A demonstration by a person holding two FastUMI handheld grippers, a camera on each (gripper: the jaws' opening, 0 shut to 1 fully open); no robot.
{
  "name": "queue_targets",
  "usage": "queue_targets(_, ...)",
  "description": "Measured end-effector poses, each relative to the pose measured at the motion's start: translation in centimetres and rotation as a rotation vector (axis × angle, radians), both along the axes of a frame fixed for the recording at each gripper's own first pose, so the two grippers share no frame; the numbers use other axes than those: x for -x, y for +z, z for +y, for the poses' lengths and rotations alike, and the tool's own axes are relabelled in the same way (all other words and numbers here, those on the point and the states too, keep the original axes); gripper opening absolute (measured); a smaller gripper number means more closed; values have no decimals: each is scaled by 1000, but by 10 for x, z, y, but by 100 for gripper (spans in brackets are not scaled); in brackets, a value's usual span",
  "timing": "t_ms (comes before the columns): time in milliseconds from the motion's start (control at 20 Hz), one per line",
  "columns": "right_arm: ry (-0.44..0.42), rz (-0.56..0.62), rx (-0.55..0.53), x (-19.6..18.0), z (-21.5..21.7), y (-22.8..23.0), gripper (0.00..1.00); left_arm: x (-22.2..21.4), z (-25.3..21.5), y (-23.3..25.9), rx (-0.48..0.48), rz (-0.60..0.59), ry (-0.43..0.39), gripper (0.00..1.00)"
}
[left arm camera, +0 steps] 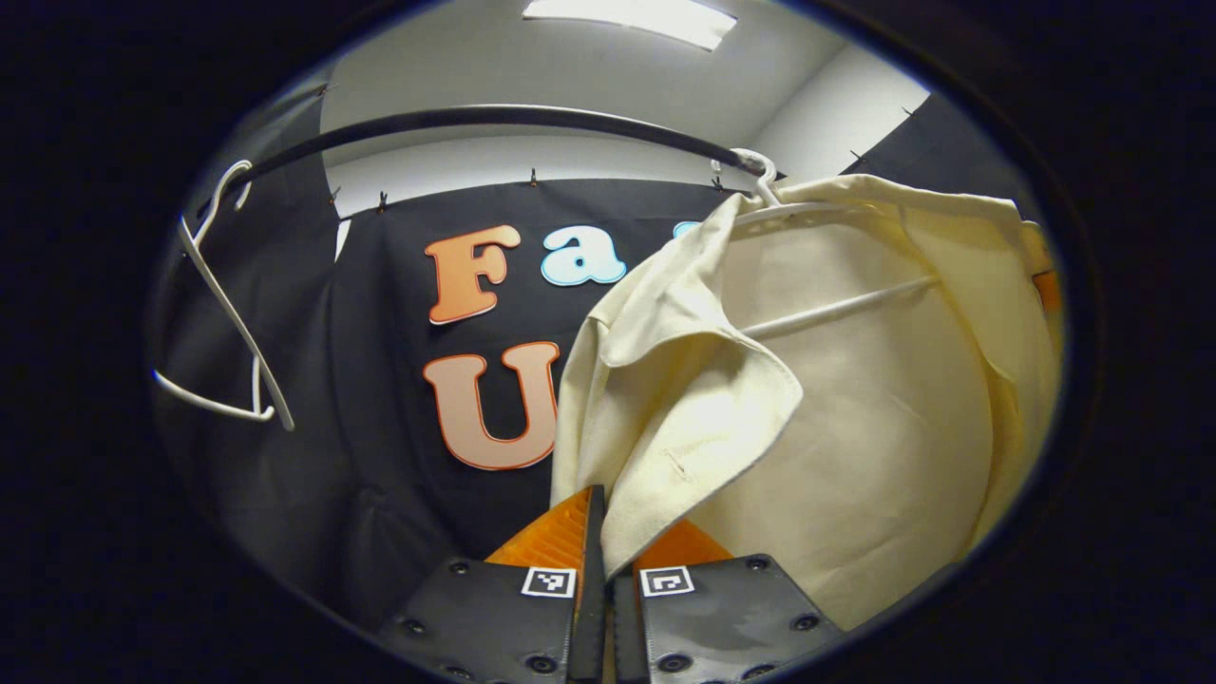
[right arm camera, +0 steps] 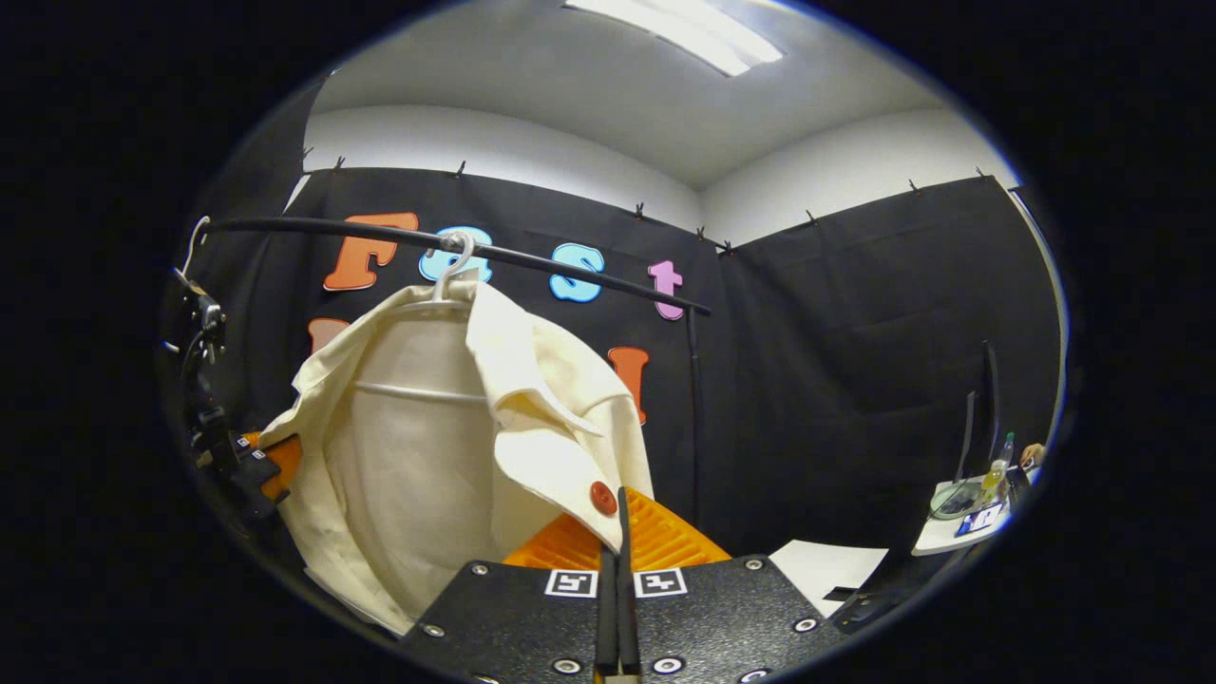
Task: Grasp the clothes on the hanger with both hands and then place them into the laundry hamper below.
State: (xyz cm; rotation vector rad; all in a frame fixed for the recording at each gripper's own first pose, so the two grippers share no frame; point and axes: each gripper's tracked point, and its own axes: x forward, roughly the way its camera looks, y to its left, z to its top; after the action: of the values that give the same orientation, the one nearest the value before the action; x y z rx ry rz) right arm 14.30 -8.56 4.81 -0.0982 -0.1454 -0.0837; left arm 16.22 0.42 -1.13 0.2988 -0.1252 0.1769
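A ceiling light panel [left arm camera: 631, 19] lights both views evenly and brightly; fisheye distortion bends the rail [right arm camera: 456, 249] and edges, focus sharp, soft shadows

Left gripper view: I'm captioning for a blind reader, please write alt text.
The left gripper is closed on the front edge of a cream cloth jacket, which hangs on a white plastic hanger from a black rail. An empty white hanger hangs farther left.

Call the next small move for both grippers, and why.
Probably lift both front edges up and off the hanger. The left gripper looks shut on the cream jacket, pinching its front edge; the right gripper looks pinched on the other edge by the red button. The jacket still hangs from the rail; the hamper is out of sight.
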Motion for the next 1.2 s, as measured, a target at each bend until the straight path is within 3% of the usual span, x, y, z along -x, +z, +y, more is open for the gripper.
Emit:
queue_targets(200,-78,-72,23,0,-37,41,0,-12,40,23,-137,-60,116,11)
queue_targets(700,-187,-217,148,-33,-79,142,0,-55,84,83,-171,-165,227,11)
queue_targets(1000,-214,-279,189,-83,-98,190,0,-88,80,95,-181,-192,209,11)
queue_targets(1200,-191,-252,194,-127,-102,190,0,-106,81,89,-184,-184,209,11)
